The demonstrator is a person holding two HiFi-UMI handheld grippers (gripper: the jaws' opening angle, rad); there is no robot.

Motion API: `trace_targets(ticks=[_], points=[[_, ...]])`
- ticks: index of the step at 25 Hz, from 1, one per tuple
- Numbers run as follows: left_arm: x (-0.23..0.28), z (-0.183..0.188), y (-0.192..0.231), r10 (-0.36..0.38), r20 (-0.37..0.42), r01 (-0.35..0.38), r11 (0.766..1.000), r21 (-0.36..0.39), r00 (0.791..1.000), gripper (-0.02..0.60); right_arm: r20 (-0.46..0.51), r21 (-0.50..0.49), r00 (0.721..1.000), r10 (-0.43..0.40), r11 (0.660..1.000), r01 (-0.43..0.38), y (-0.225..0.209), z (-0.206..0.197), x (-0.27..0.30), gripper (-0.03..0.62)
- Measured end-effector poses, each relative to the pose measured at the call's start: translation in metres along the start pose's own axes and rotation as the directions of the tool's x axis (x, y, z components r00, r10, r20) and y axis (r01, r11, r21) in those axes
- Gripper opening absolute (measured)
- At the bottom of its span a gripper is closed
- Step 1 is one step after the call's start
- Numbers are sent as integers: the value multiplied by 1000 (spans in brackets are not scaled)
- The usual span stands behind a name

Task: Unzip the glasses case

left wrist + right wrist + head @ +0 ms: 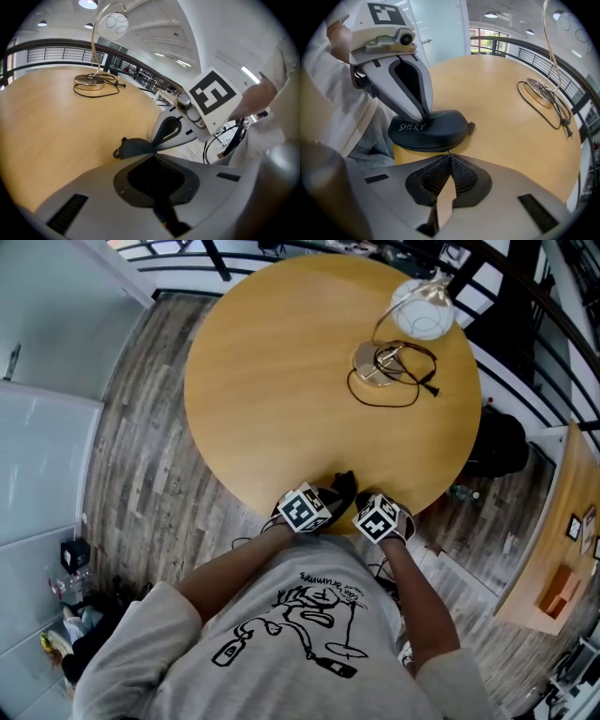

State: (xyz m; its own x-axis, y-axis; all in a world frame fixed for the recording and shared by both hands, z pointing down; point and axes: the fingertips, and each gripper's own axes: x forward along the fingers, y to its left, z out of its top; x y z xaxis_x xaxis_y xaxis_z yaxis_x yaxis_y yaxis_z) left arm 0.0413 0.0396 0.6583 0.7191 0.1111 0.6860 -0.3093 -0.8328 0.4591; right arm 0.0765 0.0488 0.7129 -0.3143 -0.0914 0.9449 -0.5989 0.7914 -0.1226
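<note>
Glasses case [429, 130] sits at the worktop's [281, 381] near edge, zip not yet run. Left gripper [425, 115], jaws together, presses its tip on the lid (pinning it, I'd say). Right gripper [450, 157] is pinched onto the zipper pull [449, 151], ready to drag.

**Lighting:** bright, even indoor light.
**Sources:** ceiling lights [86, 3] at the top of both gripper views; pale daylight from far windows [487, 40] in the right gripper view.
**Bench** [281, 381]: evenly lit, soft sheen.
**Glasses case** [426, 131]: dark, white lettering legible, thin shadow beneath.
**Gripper views:** heavy fisheye bending of the far railing [51, 55], black corners, nearest foreground soft.
**Head view:** sharp, mild edge curvature.
</note>
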Motion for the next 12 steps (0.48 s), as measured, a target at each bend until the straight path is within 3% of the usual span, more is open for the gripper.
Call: trace_targets(ticks=[7, 12], points=[[1, -1, -1, -1, -4, 1, 1000, 8, 1000, 7, -22, -116, 998, -60, 992, 57, -25, 10, 2, 23], [1, -1, -1, 1, -8, -1, 1000, 9, 1000, 8, -22, -238, 994, -110, 966, 101, -39, 28, 4, 23]])
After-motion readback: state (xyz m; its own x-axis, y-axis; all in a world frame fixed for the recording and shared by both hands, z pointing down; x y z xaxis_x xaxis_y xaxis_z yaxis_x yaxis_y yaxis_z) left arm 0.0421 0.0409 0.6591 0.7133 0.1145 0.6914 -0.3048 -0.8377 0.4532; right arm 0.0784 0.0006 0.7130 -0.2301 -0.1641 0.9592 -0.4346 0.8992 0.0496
